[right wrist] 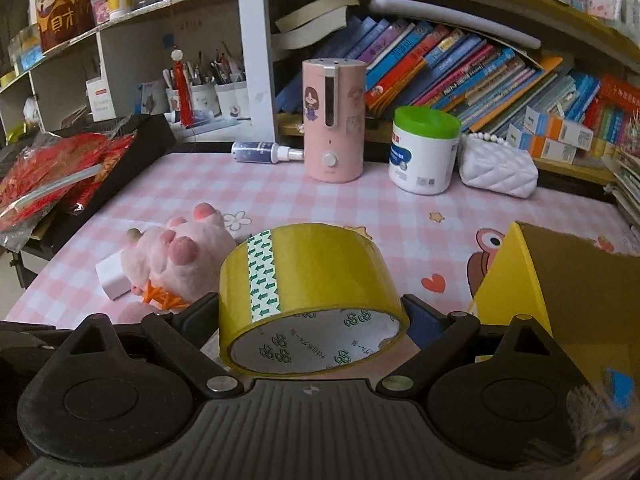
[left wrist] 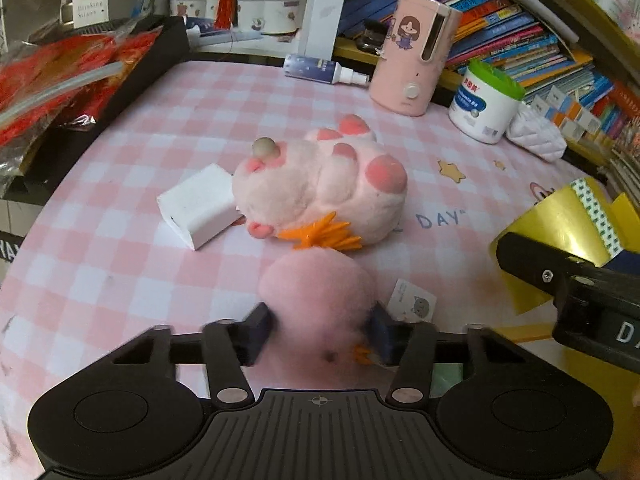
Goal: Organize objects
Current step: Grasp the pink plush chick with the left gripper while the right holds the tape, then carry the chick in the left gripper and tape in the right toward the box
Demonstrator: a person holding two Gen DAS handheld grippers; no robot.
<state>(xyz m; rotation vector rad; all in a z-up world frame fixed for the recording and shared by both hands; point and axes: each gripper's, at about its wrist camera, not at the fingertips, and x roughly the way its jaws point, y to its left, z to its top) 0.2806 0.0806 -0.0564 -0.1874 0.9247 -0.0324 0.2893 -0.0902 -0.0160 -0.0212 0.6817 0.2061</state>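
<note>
My left gripper is shut on a pink plush ball, held just above the pink checked mat. A pink paw-shaped plush toy with orange spikes lies beyond it, beside a white box. My right gripper is shut on a roll of yellow tape; the roll also shows in the left wrist view. A yellow cardboard box stands open to the right of the tape. The paw plush shows in the right wrist view to the left.
At the back of the mat stand a pink humidifier, a green-lidded white tub, a white quilted pouch and a lying spray bottle. Red packets on a black tray sit at the left. Bookshelves line the back.
</note>
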